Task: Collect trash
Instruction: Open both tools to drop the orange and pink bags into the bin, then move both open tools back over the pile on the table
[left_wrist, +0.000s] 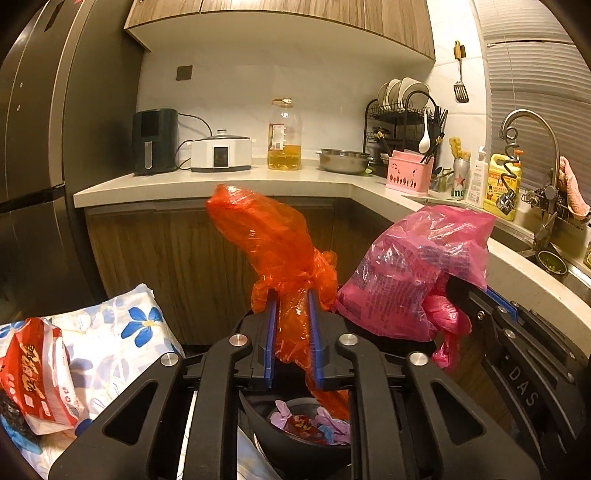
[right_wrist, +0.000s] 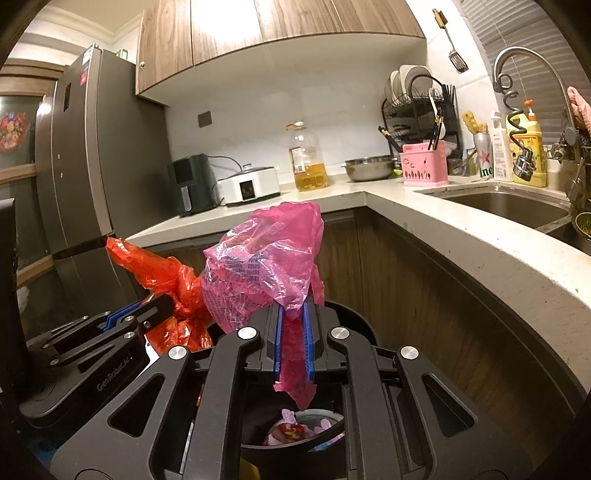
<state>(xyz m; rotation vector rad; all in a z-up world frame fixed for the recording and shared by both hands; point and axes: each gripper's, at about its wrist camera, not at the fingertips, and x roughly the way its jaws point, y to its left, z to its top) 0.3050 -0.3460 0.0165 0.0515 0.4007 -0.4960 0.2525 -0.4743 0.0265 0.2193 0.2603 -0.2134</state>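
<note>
Orange plastic bag (left_wrist: 273, 243) is pinched between the narrowly parted blue pads of the left gripper (left_wrist: 291, 299), knotted just above the fingertips. To its right, a pink plastic bag (right_wrist: 258, 266) is gripped the same way by the right gripper (right_wrist: 293, 314). Both are held above a black trash bin (right_wrist: 295, 448) with wrappers inside, near the counter (right_wrist: 461, 236).

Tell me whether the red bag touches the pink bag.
Touching. In the right wrist view the red bag presses against the pink bag with no gap; the left wrist view shows them meeting too.
</note>
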